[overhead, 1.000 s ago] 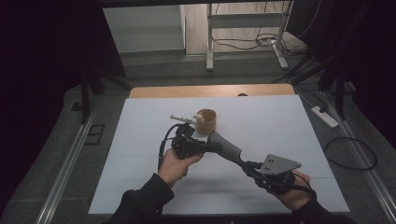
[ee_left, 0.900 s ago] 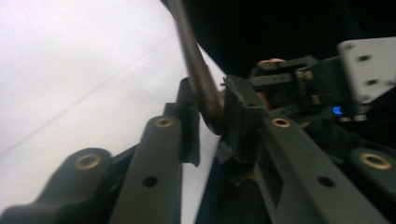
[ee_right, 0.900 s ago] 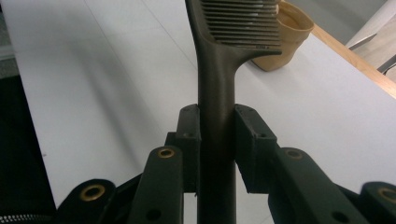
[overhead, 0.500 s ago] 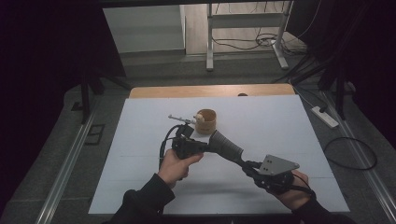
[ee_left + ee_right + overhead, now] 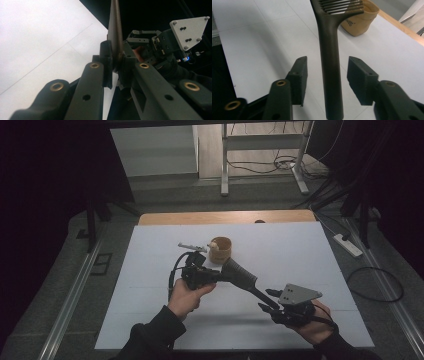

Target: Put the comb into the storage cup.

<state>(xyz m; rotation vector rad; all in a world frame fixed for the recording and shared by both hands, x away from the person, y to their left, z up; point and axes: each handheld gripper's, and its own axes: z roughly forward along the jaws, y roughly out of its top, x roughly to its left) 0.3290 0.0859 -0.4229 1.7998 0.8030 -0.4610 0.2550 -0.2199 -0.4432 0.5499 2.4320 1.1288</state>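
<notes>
Holding a dark slotted spatula up off the tabletop is what's going on here, so this looks like a hand-over from one gripper to the other. The left gripper has its jaws clamped on the blade end; the left gripper view shows them pinched tight on the thin edge of the spatula. The handle slopes down toward the right gripper, whose jaws are spread wide with the handle running right between them, not touching either pad as far as I can tell.

So my guess: the receiving grip hasn't happened yet. Next move would be to squeeze the right jaws onto the handle, keeping it centred so it doesn't twist, and only then let the left jaws go.

Behind the spatula sits a small tan cup with something pale in it, and a small metal tool just beside it, both on the white tabletop.
</notes>
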